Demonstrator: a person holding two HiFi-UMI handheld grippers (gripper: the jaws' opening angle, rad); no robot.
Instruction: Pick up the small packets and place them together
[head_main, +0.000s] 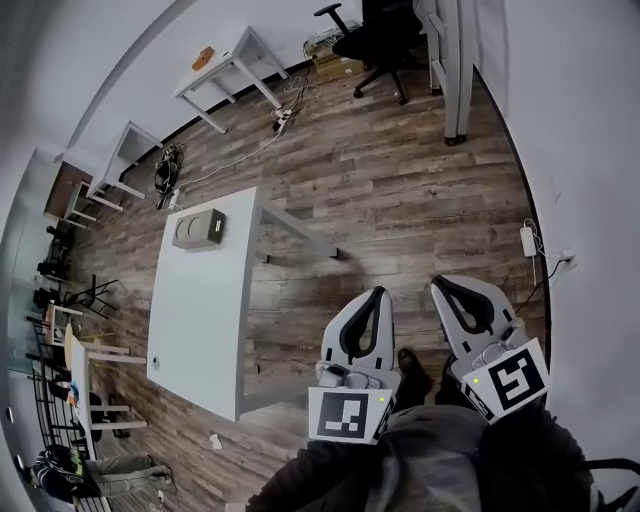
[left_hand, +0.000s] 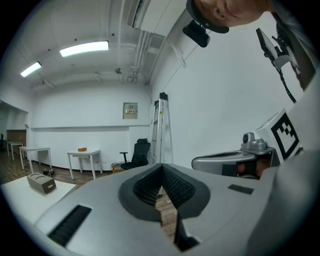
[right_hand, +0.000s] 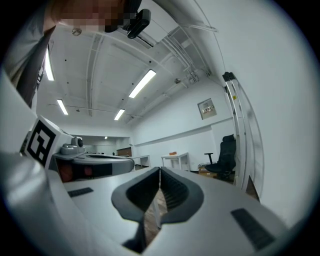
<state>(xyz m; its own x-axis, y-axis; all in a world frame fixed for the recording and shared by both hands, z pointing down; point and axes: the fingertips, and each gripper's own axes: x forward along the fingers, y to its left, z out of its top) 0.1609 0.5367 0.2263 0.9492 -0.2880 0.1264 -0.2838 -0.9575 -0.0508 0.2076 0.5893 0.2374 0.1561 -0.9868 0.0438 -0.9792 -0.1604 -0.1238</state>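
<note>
No small packets can be made out in any view. In the head view both grippers are held close to the person's body, over the wooden floor to the right of the white table (head_main: 200, 320). My left gripper (head_main: 378, 293) is shut with nothing between its jaws, and its tips meet in the left gripper view (left_hand: 161, 168). My right gripper (head_main: 439, 284) is also shut and empty, its pads together in the right gripper view (right_hand: 160, 173). A grey box (head_main: 198, 228) with two round recesses sits at the far end of the table, and it shows again in the left gripper view (left_hand: 41, 182).
A black office chair (head_main: 385, 40) and a small white table (head_main: 225, 70) with an orange item stand at the far wall. Cables (head_main: 285, 115) lie on the floor. More white desks (head_main: 120, 160) line the left. A wall (head_main: 590, 150) runs close on the right.
</note>
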